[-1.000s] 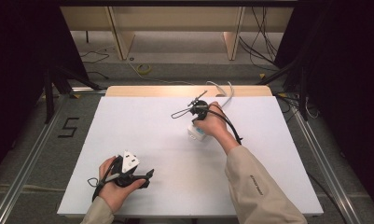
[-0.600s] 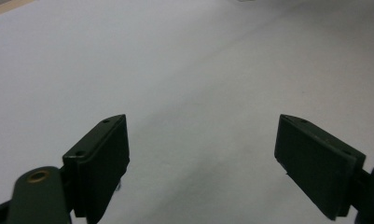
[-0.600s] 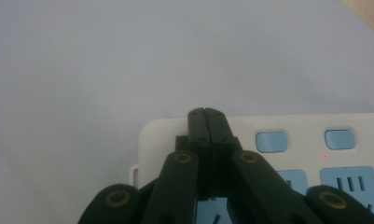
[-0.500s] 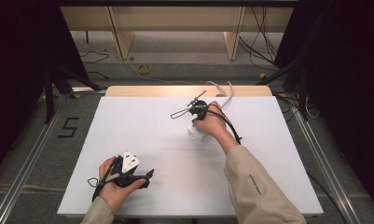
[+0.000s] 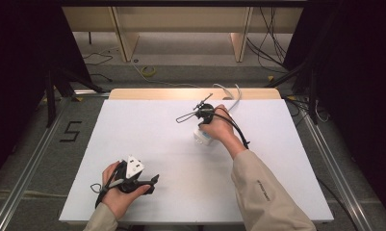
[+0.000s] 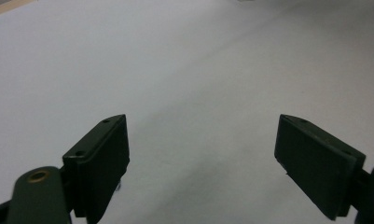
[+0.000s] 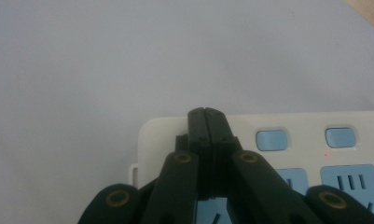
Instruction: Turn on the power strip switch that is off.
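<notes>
Nothing has shifted since a second ago: both hands stay put on the white table (image 5: 147, 130). The right gripper (image 7: 207, 122) has its jaws pressed together, tips poised over the near corner of the white power strip (image 7: 287, 126), just beside its blue buttons. The left gripper (image 5: 149, 182) rests near the table's front edge, jaws spread wide, well apart from the strip

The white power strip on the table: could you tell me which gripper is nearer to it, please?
Right. The right gripper hangs shut directly over the power strip; the left gripper sits open at the table's near left, far from it.
</notes>
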The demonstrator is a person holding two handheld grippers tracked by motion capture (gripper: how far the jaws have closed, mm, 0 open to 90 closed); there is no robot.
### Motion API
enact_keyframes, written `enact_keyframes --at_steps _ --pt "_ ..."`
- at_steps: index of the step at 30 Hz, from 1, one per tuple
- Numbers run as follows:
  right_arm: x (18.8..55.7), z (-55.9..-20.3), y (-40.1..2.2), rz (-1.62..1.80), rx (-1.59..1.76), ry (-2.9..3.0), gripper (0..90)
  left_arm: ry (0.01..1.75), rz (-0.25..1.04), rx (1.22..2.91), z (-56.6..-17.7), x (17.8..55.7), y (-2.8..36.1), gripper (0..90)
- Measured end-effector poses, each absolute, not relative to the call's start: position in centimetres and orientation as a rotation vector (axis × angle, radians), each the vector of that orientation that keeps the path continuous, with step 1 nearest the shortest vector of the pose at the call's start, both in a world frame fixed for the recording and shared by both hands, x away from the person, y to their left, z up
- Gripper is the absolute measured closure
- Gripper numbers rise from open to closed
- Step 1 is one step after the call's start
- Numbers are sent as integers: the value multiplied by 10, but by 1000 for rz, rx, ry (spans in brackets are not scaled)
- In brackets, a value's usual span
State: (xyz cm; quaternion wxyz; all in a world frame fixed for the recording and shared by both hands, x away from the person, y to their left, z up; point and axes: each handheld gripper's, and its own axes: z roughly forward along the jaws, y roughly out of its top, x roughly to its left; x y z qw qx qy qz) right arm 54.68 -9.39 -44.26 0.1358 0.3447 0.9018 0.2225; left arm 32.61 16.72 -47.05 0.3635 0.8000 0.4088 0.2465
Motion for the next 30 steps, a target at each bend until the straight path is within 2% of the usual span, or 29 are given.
enact_keyframes --at_steps 30 --pt "546 -441 -94 650 987 2607 900 1055 634 2054 -471 326 167 176"
